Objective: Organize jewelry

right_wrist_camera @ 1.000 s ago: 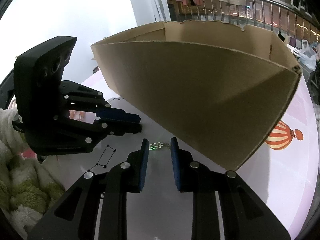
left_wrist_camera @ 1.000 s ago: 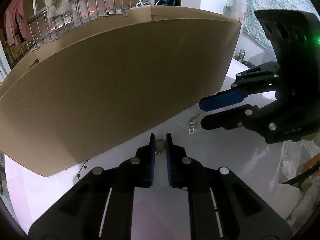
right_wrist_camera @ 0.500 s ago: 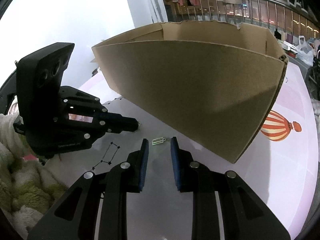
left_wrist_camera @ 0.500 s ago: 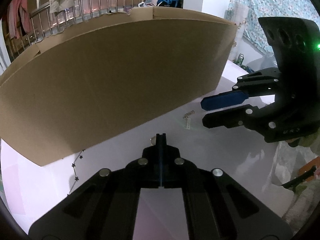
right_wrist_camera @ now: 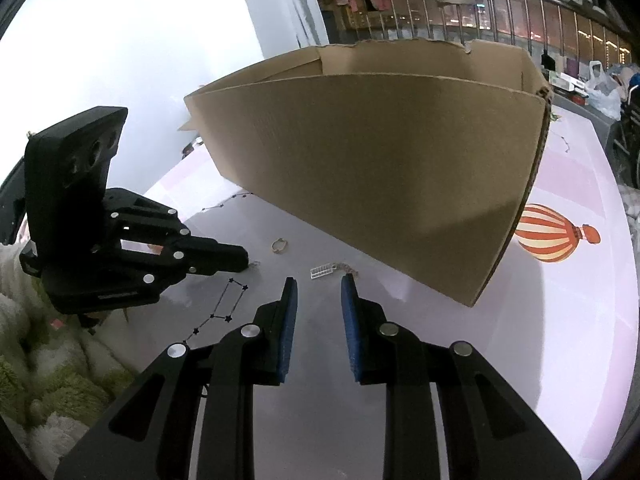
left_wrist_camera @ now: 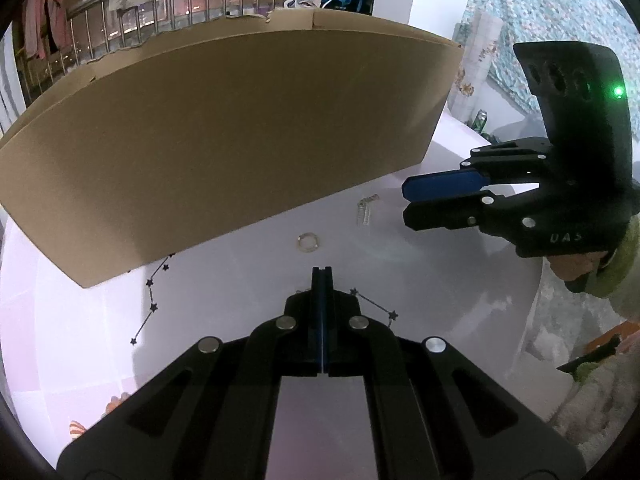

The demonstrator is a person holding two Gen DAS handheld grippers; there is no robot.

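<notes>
A gold ring lies on the white table just ahead of my left gripper, which is shut with nothing visible between its pads. The ring also shows in the right wrist view. A small silver ladder-shaped pendant on a short chain lies near the box wall. It also shows in the right wrist view, just ahead of my right gripper, which is open and empty. A large open cardboard box stands behind both pieces.
The table is white and pink with printed star constellations and a striped hot-air balloon. A fluffy green-white cloth lies at the table's side. A railing with hung clothes is beyond the box.
My left gripper closed from open and pulled back; the ring that sat between its fingers now lies free ahead of it. My right gripper pulled back a little and stays open.
</notes>
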